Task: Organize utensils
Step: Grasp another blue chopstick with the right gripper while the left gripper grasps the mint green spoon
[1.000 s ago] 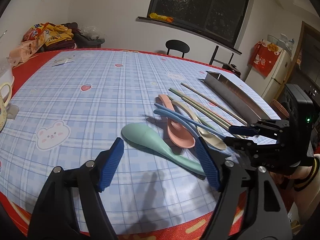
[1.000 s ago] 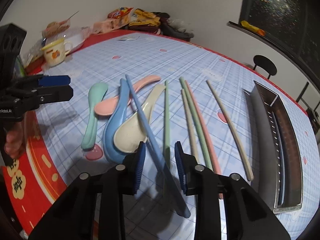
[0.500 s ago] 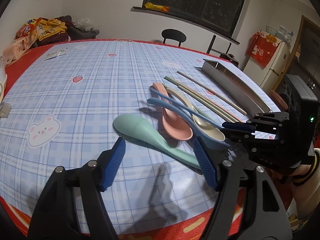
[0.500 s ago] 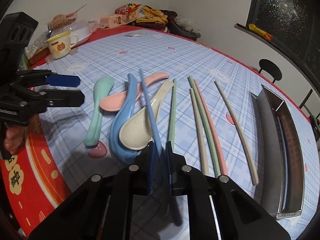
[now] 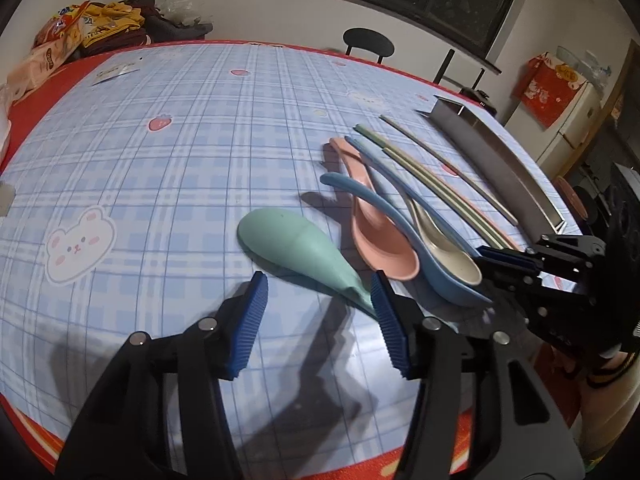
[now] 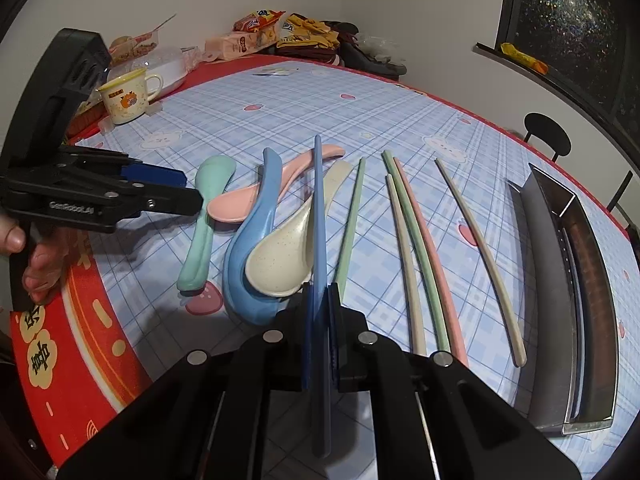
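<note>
My right gripper [image 6: 319,312] is shut on a blue chopstick [image 6: 319,216] and holds it above the spoons; it shows at the right of the left wrist view [image 5: 505,263]. My left gripper [image 5: 318,320] is open, its pads either side of the handle of a green spoon [image 5: 296,246]. Pink [image 6: 276,184], blue [image 6: 250,240] and cream [image 6: 286,256] spoons lie together on the checked cloth. Several chopsticks [image 6: 416,240] lie to their right. A long steel tray [image 6: 568,280] stands at the far right.
A yellow mug [image 6: 126,96] and a white container [image 6: 160,68] stand at the table's left end. Snack bags and clothes [image 6: 288,36] pile at the far end. A black chair [image 6: 546,140] stands behind the table. The red table edge [image 6: 80,340] is near.
My right gripper has shut on the blue chopstick and lifted it off the cloth. My left gripper has moved in closer to the green spoon's handle.
</note>
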Available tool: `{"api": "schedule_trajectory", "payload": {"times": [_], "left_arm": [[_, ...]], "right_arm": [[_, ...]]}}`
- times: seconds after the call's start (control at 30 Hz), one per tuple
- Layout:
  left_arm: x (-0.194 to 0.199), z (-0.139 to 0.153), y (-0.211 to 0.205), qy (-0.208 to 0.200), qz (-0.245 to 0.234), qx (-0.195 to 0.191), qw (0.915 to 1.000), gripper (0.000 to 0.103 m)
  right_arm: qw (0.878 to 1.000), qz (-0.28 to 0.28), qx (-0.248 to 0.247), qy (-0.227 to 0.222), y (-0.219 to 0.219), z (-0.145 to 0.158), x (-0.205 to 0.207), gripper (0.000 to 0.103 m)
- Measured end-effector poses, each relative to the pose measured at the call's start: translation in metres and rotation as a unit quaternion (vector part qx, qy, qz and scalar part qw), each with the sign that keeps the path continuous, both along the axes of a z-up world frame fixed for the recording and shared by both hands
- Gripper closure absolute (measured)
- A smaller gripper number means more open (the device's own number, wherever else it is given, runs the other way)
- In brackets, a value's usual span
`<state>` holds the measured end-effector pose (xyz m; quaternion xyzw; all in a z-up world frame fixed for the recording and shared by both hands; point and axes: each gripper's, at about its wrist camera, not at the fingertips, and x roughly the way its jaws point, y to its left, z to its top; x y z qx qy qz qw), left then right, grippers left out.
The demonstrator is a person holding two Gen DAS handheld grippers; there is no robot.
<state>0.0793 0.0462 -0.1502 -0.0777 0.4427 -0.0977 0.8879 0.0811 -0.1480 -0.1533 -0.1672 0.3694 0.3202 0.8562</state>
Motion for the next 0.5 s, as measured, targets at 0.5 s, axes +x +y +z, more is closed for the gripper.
{"api": "schedule_trajectory", "payload": {"times": [0.5], "left_arm": [[0.032,0.001,-0.017,0.019,-0.002,0.036,0.9991,0.064]], "right_arm": [[1.000,0.002,0.017,0.007,-0.004,0.001,0.001,0.095]]}}
